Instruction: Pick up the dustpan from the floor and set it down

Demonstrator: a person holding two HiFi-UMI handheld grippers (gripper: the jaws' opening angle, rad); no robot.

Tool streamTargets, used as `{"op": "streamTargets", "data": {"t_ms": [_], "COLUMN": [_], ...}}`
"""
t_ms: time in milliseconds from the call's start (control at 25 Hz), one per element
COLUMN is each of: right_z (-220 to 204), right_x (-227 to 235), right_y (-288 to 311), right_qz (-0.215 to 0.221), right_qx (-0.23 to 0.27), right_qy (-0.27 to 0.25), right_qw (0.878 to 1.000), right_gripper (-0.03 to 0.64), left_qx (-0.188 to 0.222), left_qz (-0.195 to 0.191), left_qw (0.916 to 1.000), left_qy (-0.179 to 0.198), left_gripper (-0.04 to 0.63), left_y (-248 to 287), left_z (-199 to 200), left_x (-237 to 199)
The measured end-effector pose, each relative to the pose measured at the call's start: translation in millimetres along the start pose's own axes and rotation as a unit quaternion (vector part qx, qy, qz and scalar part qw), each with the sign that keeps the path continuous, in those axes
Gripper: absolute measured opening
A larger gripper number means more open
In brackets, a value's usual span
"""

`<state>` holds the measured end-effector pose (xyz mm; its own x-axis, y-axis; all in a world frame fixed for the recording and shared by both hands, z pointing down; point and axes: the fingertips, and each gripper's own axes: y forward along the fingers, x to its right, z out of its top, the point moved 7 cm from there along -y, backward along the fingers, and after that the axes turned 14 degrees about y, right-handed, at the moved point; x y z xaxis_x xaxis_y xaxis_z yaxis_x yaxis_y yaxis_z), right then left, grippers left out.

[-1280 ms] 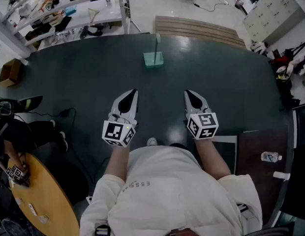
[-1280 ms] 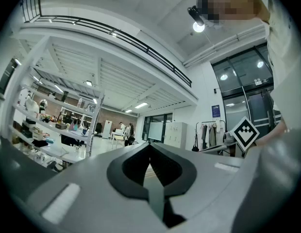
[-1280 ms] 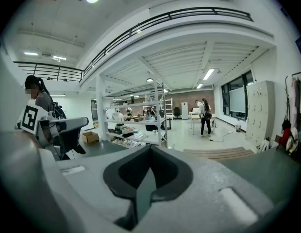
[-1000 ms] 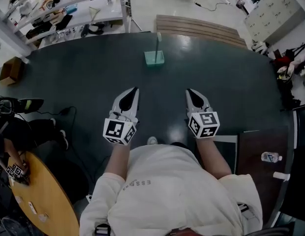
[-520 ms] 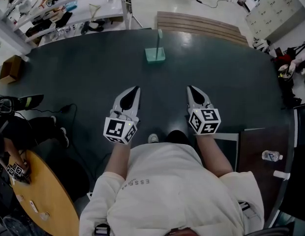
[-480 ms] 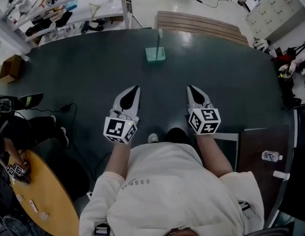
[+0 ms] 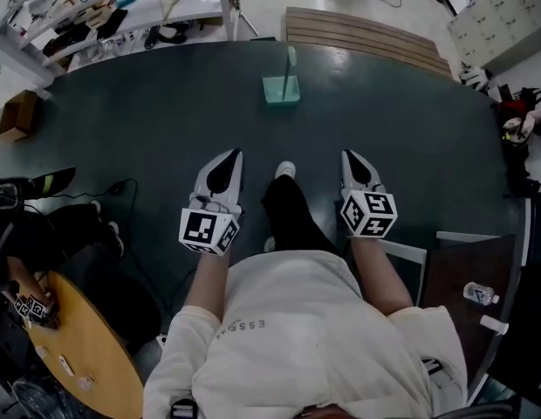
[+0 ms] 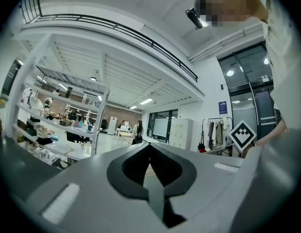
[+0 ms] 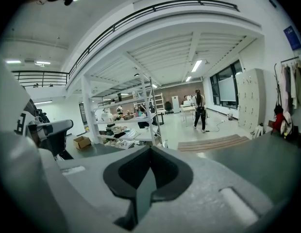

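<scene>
The dustpan point(image 7: 282, 88) is pale green with an upright handle and stands on the dark floor, ahead of me in the head view. My left gripper point(image 7: 230, 154) and my right gripper point(image 7: 349, 155) are held side by side above the floor, well short of the dustpan, one to each side of it. Both are shut with nothing between the jaws. In the left gripper view the left gripper point(image 8: 149, 145) has its tips meeting. The right gripper view shows the right gripper point(image 9: 149, 148) the same way. My leg and white shoe point(image 7: 285, 170) reach forward between them.
A round wooden table point(image 7: 83, 365) is at the lower left, with a seated person point(image 7: 44, 230) and floor cables beside it. A cardboard box point(image 7: 17, 116) and cluttered white shelving point(image 7: 122, 11) stand at the far left. A wooden ramp point(image 7: 366, 37) lies beyond the dustpan. A water bottle point(image 7: 478, 293) is at the right.
My leg and white shoe have stepped forward between the grippers. Both grippers have moved a little forward with the body, and the dustpan sits slightly closer. The jaws stay shut.
</scene>
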<state>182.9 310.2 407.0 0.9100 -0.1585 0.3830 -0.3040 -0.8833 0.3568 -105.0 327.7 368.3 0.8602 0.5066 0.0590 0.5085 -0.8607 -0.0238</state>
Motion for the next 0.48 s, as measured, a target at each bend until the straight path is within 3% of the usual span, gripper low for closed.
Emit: {"op": "streamTargets", "data": {"t_ms": [480], "right_z": [85], "right_x": [26], "right_y": [214], "right_qz": [0.026], "right_qx": [-0.038], "right_qy": [-0.018], "right_qw": [0.999], "right_gripper": [-0.008], "left_qx": [-0.012], "left_qz": [0.014], "left_qw": [0.9997], "left_qy": [-0.013], "left_gripper": [0.008], "left_y": [173], "left_z": [-20], "left_x": [-104]}}
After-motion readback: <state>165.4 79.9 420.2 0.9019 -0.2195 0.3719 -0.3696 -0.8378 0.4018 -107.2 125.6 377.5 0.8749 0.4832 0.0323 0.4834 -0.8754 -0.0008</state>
